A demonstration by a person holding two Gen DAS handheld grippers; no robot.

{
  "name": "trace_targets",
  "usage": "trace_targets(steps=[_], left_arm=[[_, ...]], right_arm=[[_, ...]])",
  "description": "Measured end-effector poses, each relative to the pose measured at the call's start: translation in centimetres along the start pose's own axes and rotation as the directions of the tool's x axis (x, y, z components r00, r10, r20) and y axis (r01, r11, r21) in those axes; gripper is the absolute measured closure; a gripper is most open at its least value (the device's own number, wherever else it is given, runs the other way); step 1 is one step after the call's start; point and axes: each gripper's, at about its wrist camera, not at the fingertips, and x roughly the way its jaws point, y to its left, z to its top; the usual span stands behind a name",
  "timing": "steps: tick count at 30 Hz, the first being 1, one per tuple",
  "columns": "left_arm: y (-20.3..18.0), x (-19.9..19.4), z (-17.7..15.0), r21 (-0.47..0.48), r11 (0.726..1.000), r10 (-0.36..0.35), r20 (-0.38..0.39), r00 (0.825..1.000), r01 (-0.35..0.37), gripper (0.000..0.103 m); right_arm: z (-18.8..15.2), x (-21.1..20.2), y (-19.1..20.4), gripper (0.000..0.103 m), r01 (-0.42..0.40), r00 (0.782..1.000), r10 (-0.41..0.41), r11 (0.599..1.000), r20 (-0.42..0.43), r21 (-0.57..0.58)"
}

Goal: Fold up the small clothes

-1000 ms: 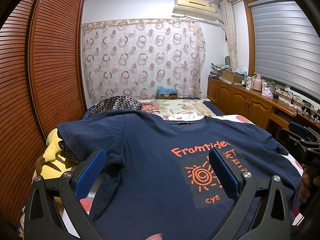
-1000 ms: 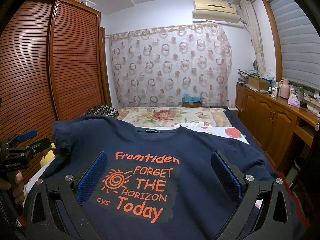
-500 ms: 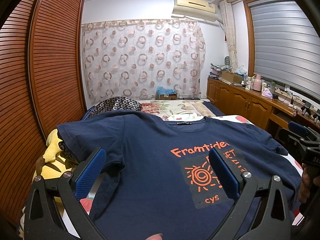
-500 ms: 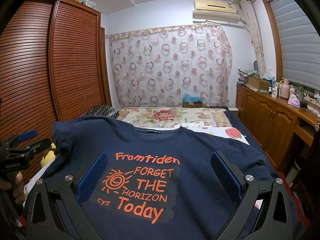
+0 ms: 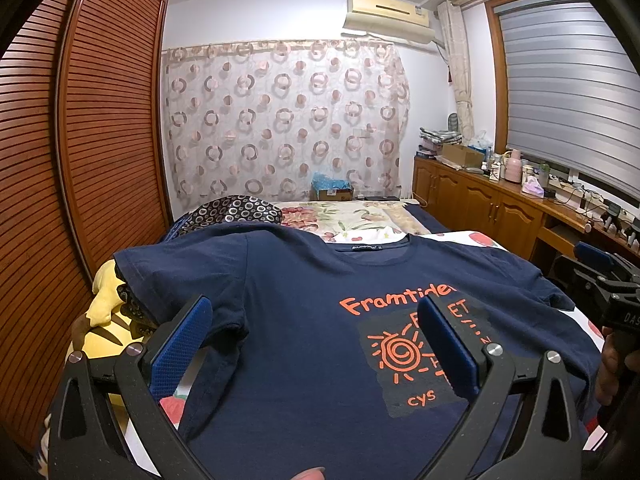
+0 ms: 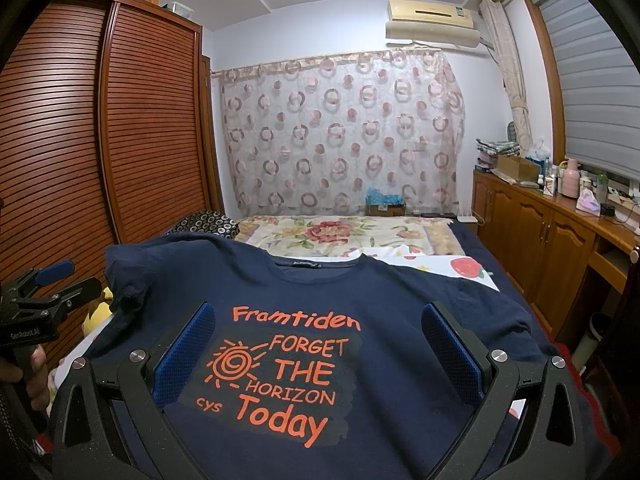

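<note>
One bed (image 6: 472,240) is seen to fill the middle of the room, with a louvred wardrobe (image 6: 120,128) along its left side and a patterned curtain (image 6: 340,132) hung behind its head. A run of wooden cabinets (image 6: 552,240) is noted along the right wall.

A navy shirt (image 6: 360,292) is laid flat, front up, across the near end of the bed, its collar turned toward the curtain. Orange lettering (image 6: 296,318) and a sun motif are printed on the chest. One sleeve (image 5: 160,276) is draped over the bed's left edge, where a yellow plush (image 5: 104,320) is partly covered by it. A floral quilt (image 6: 340,236) is spread beyond the collar, and a ring-patterned pillow (image 5: 232,214) is seen at its left.

The left gripper (image 5: 316,344) is held above the shirt's left half, its jaws wide apart with nothing between them. The right gripper (image 6: 320,352) is held above the print, jaws likewise wide apart and empty. Contact with the fabric cannot be confirmed for either. Each gripper is also caught at the edge of the other's view.
</note>
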Motion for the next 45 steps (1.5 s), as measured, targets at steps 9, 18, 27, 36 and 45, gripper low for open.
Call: trace_targets(steps=[9, 18, 27, 36, 45], left_arm=[[-0.1, 0.0, 0.0, 0.000, 1.000, -0.001, 0.001, 1.000, 0.001, 0.000], [0.0, 0.0, 0.0, 0.000, 1.000, -0.001, 0.002, 1.000, 0.001, 0.000], [-0.3, -0.3, 0.1, 0.001, 1.000, -0.001, 0.003, 1.000, 0.001, 0.000], [-1.2, -0.7, 1.0, -0.004, 1.000, -0.012, -0.012, 1.000, 0.012, 0.000], [2.6, 1.6, 0.0, -0.036, 0.999, 0.011, -0.126, 0.992, -0.016, 0.000]], right_arm=[[0.0, 0.0, 0.1, 0.000, -0.002, 1.000, 0.002, 1.000, 0.000, 0.000], [0.0, 0.0, 0.2, 0.000, -0.002, 1.000, 0.002, 1.000, 0.002, -0.002], [-0.1, 0.0, 0.3, 0.000, -0.002, 1.000, 0.002, 1.000, 0.004, -0.002], [-0.1, 0.3, 0.3, 0.000, -0.011, 1.000, 0.011, 1.000, -0.002, 0.000], [-0.5, 4.3, 0.3, 0.001, -0.103, 0.991, 0.103, 0.995, -0.090, -0.001]])
